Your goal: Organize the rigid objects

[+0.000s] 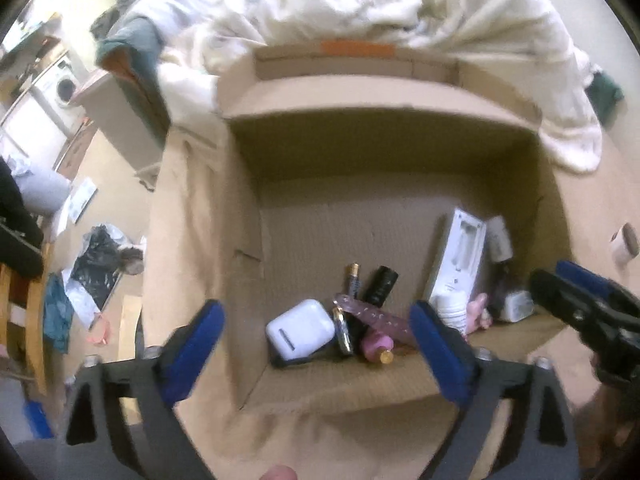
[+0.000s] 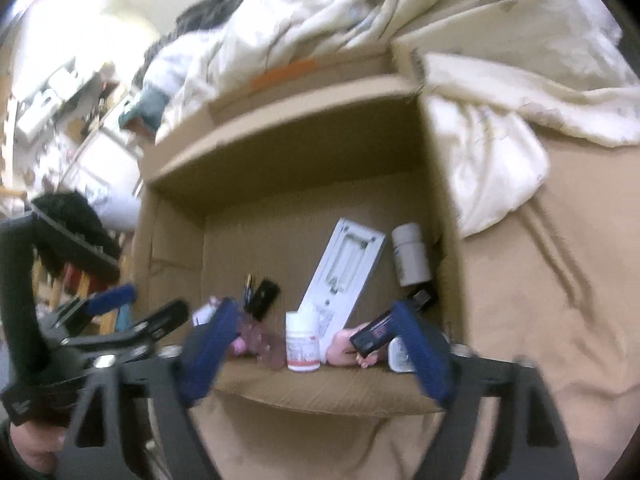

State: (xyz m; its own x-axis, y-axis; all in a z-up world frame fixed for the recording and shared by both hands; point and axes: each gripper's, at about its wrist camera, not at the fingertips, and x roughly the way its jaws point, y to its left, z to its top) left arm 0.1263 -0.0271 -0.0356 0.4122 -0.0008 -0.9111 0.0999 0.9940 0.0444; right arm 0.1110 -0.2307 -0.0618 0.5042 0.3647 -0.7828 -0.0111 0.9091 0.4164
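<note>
So both of my hand-held grippers are hovering over the cardboard box that sits on the bed, and both are empty. The left hand-held gripper has its jaws spread wide with nothing between them, same for the right hand-held gripper. No earlier shot to compare, so I'll only say they're released right now.

Most of the small hard stuff looks like it's already in the box, bunched along the near wall: the white earbud case, a battery, a black tube, a pink glittery thing, the white remote leaning face down with its battery bay open, a white pill bottle near the far right corner, a small red-labelled jar and a dark battery pack. The far half of the box floor is bare.

What's left, I reckon: a roll of tape lies on the bed outside the right wall of the box. Beyond that I can't see more loose rigid bits on the bed, just the rumpled duvet. Feels nearly done.
</note>
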